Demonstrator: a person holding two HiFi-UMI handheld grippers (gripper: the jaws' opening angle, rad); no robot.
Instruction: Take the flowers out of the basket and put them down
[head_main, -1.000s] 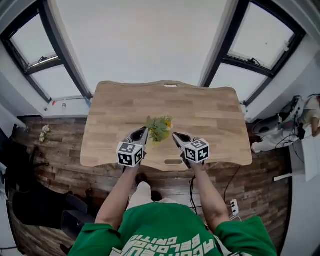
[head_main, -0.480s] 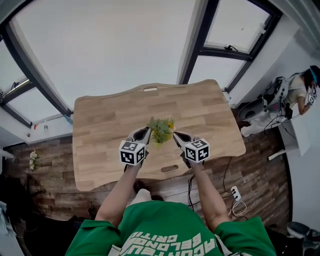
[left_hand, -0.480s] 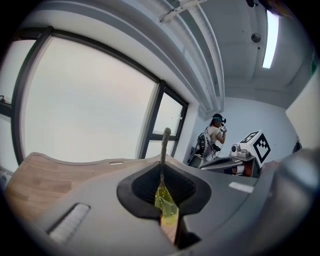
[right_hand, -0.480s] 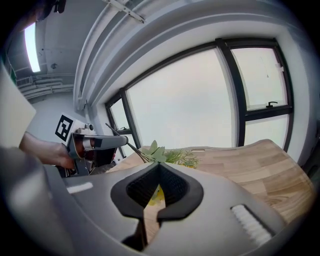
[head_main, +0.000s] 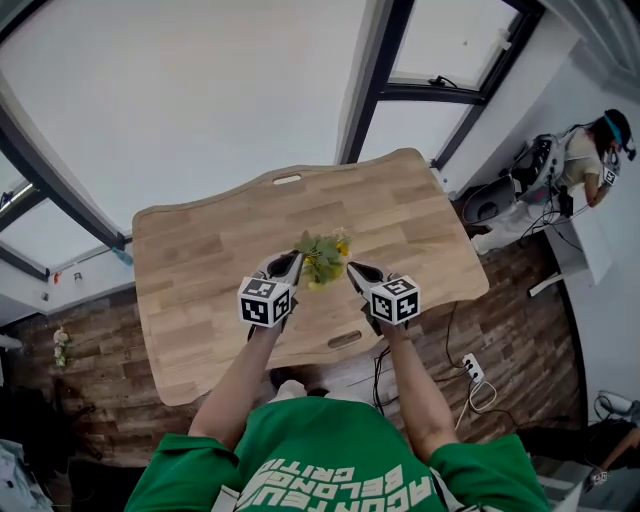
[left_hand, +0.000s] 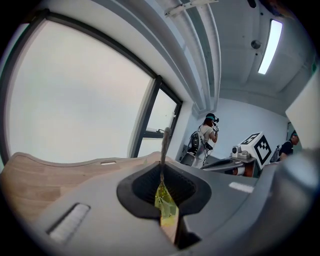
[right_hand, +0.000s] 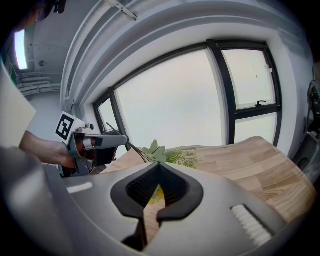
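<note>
A small bunch of green and yellow artificial flowers (head_main: 322, 256) hangs just above the wooden table (head_main: 200, 260), between my two grippers. My left gripper (head_main: 292, 261) is shut on the thin stem (left_hand: 163, 145), which sticks up out of its closed jaws (left_hand: 162, 170). The right gripper view shows that same gripper (right_hand: 120, 141) holding the dark stems, with the leaves and blooms (right_hand: 172, 155) spreading to the right. My right gripper (head_main: 352, 268) sits at the bunch's right side; its jaws (right_hand: 158, 166) are closed, their tips just under the leaves. No basket shows in any view.
The table's near edge has a handle slot (head_main: 345, 340). Large windows run behind the table. A person with a headset (head_main: 590, 160) stands at the far right among gear and cables. A power strip (head_main: 472, 372) lies on the plank floor.
The head view has swung right, so the table now lies slanted and further left. Both grippers and the flowers have moved along together. The left grip on the stem is unchanged.
</note>
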